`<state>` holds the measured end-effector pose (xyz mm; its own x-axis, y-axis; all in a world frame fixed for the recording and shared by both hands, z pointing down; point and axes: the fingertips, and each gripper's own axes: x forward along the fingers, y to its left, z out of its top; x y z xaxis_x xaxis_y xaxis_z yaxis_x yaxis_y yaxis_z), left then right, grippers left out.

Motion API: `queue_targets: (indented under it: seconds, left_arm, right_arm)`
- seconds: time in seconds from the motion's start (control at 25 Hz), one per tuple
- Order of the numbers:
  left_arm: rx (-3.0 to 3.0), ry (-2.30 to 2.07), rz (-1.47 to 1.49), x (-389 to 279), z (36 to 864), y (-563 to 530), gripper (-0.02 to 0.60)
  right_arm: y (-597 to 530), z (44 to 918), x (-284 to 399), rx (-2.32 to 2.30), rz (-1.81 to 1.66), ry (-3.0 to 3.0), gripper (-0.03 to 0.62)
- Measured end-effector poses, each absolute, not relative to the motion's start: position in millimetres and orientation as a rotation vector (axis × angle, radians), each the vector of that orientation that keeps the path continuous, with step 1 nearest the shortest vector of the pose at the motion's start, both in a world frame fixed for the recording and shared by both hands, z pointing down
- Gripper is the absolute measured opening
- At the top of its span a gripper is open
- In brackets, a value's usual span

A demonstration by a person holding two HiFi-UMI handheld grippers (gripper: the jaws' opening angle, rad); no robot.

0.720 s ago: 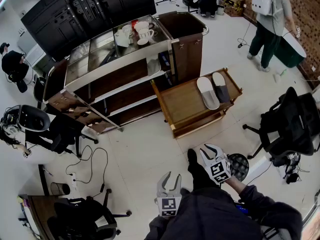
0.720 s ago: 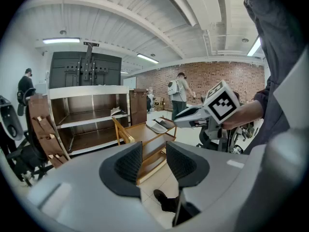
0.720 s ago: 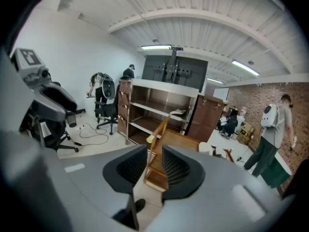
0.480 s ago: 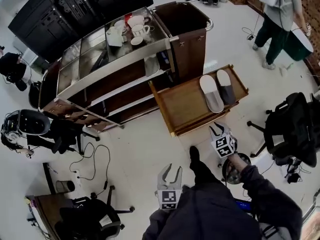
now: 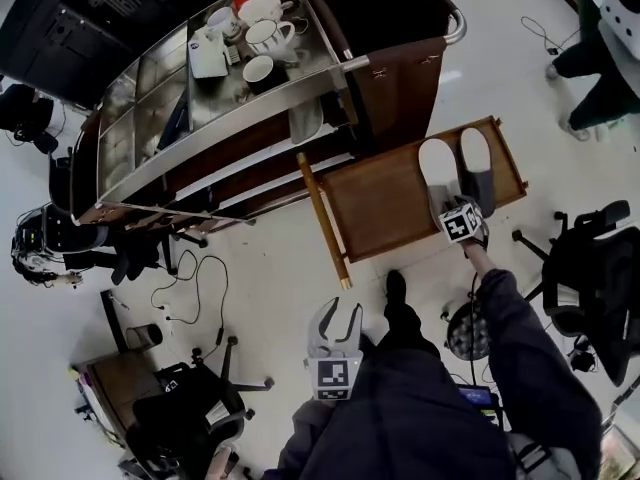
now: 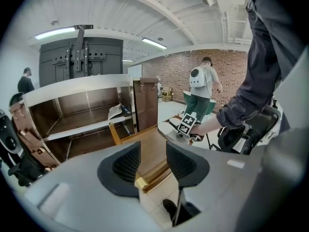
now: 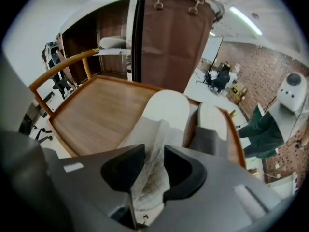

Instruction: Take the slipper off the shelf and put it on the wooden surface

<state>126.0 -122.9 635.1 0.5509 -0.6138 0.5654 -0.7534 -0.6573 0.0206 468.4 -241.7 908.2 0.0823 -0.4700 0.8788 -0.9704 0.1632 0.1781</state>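
Two slippers lie side by side on the wooden tray table: a white one and a grey one. My right gripper reaches over the tray's near right edge to the white slipper's heel end. In the right gripper view the white slipper runs away from the right gripper. Its quilted upper stands between the jaws, which are spread wide. The grey slipper lies just right of it. My left gripper hangs open and empty above the floor, near my body, short of the tray.
A long steel-and-wood cart with cups on top stands behind the tray. A black office chair is at the right, another chair at lower left. Cables trail on the floor. A person stands at upper right.
My right gripper swung from beside my body forward to the tray and now has the white slipper between its jaws. The head view tilted closer to the tray. The left gripper barely moved.
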Motion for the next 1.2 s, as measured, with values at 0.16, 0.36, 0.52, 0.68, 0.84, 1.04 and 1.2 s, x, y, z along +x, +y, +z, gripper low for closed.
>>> queue_targets:
  seconds: [0.16,0.36,0.52,0.68,0.84,1.04,1.2]
  left_arm:
    - [2.488,-1.144,0.810,119,639,-139,0.176]
    - [2.511,-1.142,0.760,128,645,-154,0.176]
    - [2.528,-1.122,0.701,127,646,-169,0.176]
    - [2.559,-1.085,0.646,115,650,-186,0.176]
    - [2.586,-1.105,0.611,72,645,-216,0.176]
    - [2.540,-1.270,0.540,-17,632,-271,0.176]
    - [2.481,-1.385,0.493,-83,625,-291,0.176]
  right_arm:
    - [-243,907,455,1.475,0.764,-1.553,0.043]
    - [-229,833,412,1.530,0.693,-1.740,0.020]
    - [-212,766,370,1.560,0.717,-1.866,0.017]
    - [-212,713,323,1.551,0.761,-1.983,0.017]
    - [-258,683,246,1.475,0.743,-2.107,0.017]
    - [-364,678,131,1.400,0.737,-2.208,0.018]
    - [-478,693,63,1.420,0.744,-2.160,0.018]
